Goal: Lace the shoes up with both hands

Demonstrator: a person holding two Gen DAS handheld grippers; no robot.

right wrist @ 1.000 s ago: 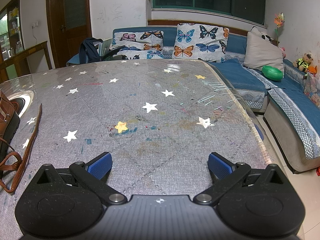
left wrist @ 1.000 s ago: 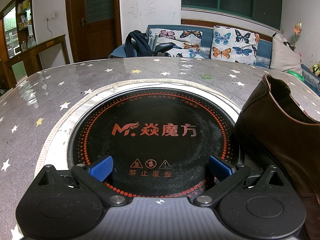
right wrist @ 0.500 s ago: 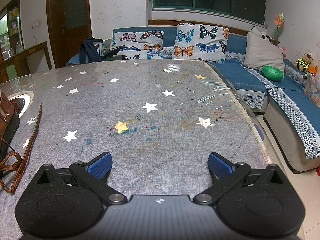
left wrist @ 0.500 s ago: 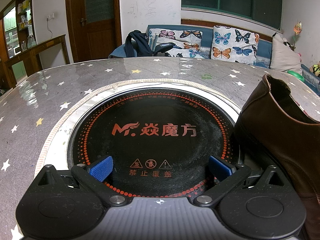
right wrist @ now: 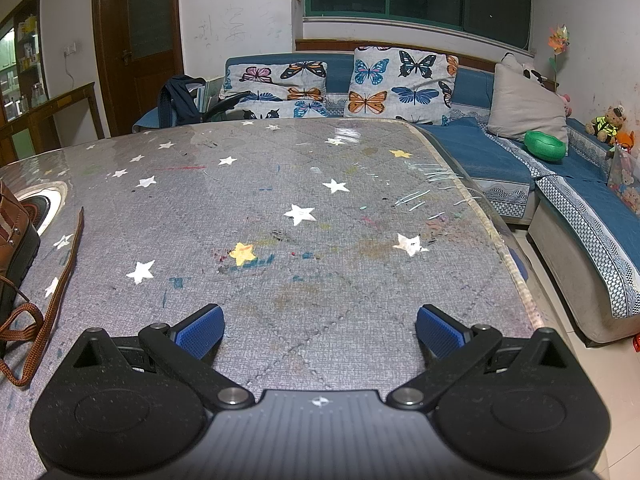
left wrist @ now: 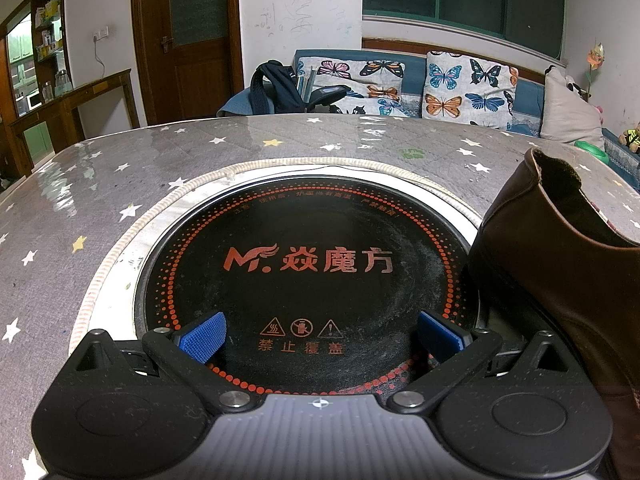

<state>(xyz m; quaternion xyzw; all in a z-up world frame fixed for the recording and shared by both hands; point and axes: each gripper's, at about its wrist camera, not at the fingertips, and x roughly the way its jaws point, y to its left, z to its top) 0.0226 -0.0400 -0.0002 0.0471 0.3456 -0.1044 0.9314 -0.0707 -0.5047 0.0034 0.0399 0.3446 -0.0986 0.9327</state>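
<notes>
1. My left gripper hangs low over the round black induction plate sunk into the star-print table; its blue pads are spread wide with nothing between them.
2. Only the left wrist view shows the plate's orange lettering and the back of the brown leather shoe, which stands just right of the gripper at the plate's right edge, heel collar up, its opening facing away to the right.
3. Only the right wrist view shows the shoe's other end: a sliver of brown upper and dark sole at the far left edge, beside the plate's pale rim.
4. The brown shoelace appears in the right wrist view alone; one strand runs along the table away from the camera, and a loop lies near the shoe's sole. Neither gripper touches it.
5. My right gripper sits level over bare, paint-marked tablecloth, well right of the shoe, fingers parted wide and empty, pointing toward the blue sofa with butterfly cushions.
6. Both grippers face the far side of the table, tilted slightly down; the hands holding them are out of sight.
</notes>
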